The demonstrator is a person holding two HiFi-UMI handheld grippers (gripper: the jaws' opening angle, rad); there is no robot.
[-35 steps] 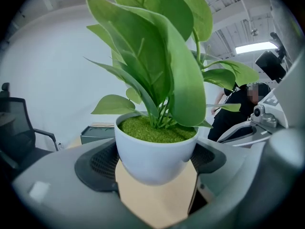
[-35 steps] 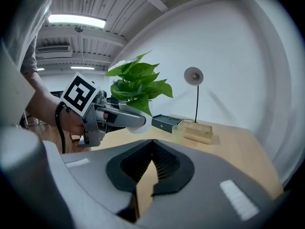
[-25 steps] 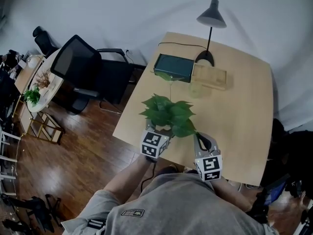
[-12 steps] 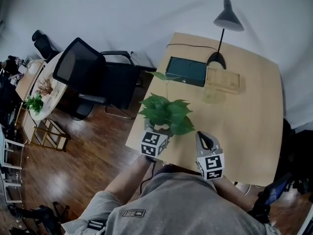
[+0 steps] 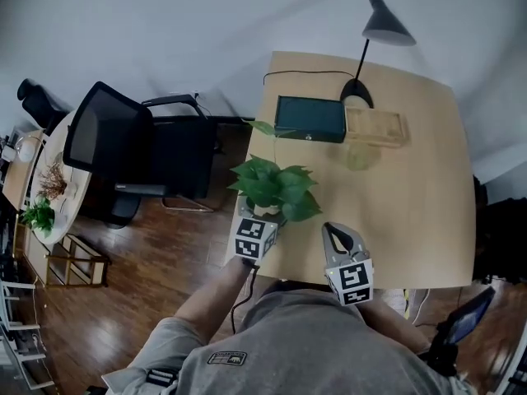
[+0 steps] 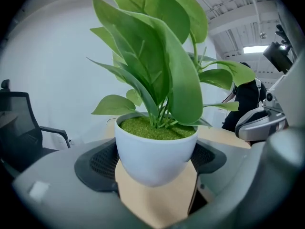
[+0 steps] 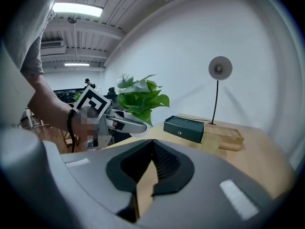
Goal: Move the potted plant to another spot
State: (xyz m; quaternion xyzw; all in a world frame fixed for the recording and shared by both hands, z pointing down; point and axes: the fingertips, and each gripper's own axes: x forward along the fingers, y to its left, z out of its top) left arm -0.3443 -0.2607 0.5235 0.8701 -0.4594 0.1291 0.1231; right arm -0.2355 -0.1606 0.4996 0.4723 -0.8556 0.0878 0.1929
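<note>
potted plant point(image 6: 152, 149), round white pot, broad green leaves, upright

Pot point(image 6: 152, 151): white, smooth, a soft sheen noted; ceramic or plastic not resolved. Leaves point(image 6: 162, 66): smooth, waxy, faint gloss. Fill point(image 6: 155, 128) at the pot's top: green, granular, matt. Left gripper point(image 6: 155, 163): grey shell recorded as matt plastic; pads point(image 6: 97, 163) black, finely ribbed, rubber-like. Tabletop point(image 5: 412, 196): pale wood grain, matt. Floor point(image 5: 156, 253): dark wood boards, glossy, reflections seen. Tray point(image 5: 376, 126): light bare wood. Box point(image 5: 310, 118): dark green, dull. Chair back point(image 5: 103, 138): black mesh. Shirt point(image 5: 305, 344): grey cloth.
</note>
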